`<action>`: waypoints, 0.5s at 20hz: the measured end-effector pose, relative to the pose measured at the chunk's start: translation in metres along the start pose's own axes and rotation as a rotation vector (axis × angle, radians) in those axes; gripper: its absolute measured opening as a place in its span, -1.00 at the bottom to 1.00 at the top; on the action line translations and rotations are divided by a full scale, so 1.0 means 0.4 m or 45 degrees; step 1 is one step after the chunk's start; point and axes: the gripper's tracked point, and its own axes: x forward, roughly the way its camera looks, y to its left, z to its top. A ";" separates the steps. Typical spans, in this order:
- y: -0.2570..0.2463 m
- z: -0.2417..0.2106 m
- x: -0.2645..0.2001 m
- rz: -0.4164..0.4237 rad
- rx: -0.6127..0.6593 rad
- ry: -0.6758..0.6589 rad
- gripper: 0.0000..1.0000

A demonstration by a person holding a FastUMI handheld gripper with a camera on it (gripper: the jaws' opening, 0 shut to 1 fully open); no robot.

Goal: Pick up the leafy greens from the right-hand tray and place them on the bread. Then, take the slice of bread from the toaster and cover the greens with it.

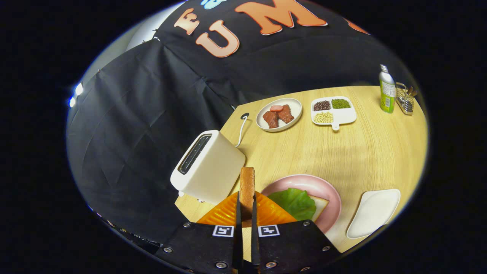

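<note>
The gripper (246, 205) is seen from its own camera, both orange ribbed fingers (222, 215) extending toward 12 o'clock. The fingers are closed to a narrow gap and press on the two flat faces of a slice of bread (247, 186), held on edge and upright. Two black finger mounts sit at 6 o'clock, each carrying a square marker and screws.

the gripper view rides on the gripper (246, 207), looking forward along its fingers and down at a slant from above the near edge of the wooden table (342, 152). the toaster (207, 167) sits close ahead; the booth wall rises behind the table's far side.
</note>
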 end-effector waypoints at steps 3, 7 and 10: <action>-0.037 -0.039 0.011 0.021 0.064 0.024 -0.82; -0.084 -0.083 0.021 0.044 0.116 0.030 -0.82; -0.135 -0.109 0.026 0.024 0.144 0.013 -0.83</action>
